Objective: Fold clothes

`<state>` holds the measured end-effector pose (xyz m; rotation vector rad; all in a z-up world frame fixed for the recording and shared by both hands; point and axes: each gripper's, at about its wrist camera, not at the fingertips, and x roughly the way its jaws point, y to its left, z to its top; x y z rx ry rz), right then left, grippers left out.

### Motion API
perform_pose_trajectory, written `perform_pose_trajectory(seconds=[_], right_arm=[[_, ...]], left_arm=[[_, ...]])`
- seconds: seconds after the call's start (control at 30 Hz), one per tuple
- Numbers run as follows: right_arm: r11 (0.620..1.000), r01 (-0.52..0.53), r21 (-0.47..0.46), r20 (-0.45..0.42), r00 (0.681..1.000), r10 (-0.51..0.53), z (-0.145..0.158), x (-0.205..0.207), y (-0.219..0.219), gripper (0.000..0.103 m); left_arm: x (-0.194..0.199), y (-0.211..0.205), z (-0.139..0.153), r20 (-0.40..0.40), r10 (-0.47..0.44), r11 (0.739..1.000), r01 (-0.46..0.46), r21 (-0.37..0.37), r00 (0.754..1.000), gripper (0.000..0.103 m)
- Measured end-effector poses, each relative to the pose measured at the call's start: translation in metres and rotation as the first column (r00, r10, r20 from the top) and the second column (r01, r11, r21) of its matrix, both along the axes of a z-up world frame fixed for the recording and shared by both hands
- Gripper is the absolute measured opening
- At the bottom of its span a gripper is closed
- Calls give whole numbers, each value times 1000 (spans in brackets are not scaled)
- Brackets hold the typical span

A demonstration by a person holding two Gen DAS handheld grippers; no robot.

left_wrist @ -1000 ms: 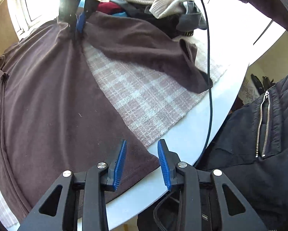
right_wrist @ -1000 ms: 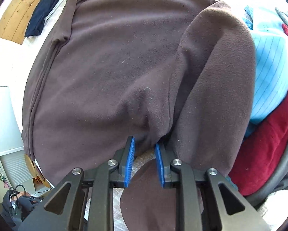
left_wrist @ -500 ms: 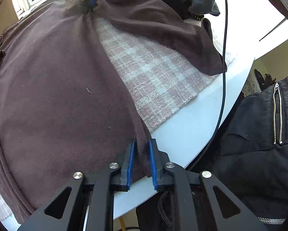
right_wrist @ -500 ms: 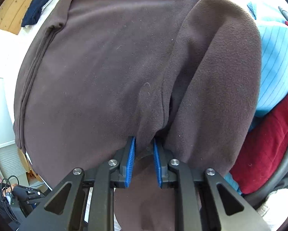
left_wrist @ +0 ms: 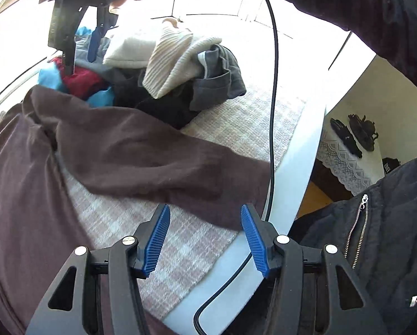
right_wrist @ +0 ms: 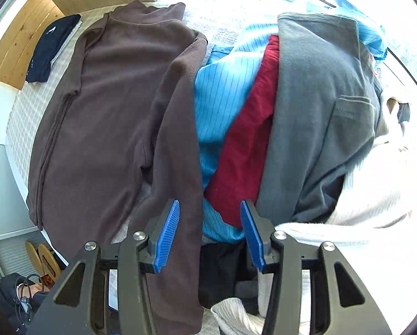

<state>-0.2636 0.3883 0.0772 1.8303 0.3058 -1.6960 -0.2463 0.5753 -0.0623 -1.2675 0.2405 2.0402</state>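
Brown fleece top (right_wrist: 102, 117) lies flat on the checked cloth (left_wrist: 180, 240) covering the white tabletop (left_wrist: 297, 184); one sleeve (left_wrist: 158, 162) angled out toward the tabletop edge. Left tool (left_wrist: 205, 240): jaws opening, nothing between them, raised above the sleeve cuff. Right tool (right_wrist: 210, 234): jaws opening, empty, above the sleeve beside a heap of blue, red, grey and cream clothes (right_wrist: 306, 111). Folded navy garment (right_wrist: 49, 50) lies at the far corner.

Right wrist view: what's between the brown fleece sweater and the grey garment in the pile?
A blue pinstriped garment and a dark red one lie between the brown fleece sweater and the grey garment, in the right wrist view.
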Motion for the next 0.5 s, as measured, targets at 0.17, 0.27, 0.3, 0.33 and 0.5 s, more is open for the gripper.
perform_pose_trajectory(seconds=[0.17,0.27,0.3,0.33,0.5], right_arm=[[1000,20,11,0,1000,-20,3,18,73,45],[998,64,-10,17,998,-64,4,30,114,45],[997,79,-19,23,997,-78,5,35,128,45],[995,94,-27,28,995,-93,6,40,143,45],[983,156,-97,45,987,-152,29,48,219,45]], left_arm=[[3,50,-18,31,-145,989,145,0,989,51],[7,80,-30,31,-198,978,200,-64,980,51],[7,90,-32,25,-210,973,212,-87,977,51],[5,100,-32,6,-222,969,221,-108,975,51],[3,144,-54,-27,-309,912,288,-292,951,51]])
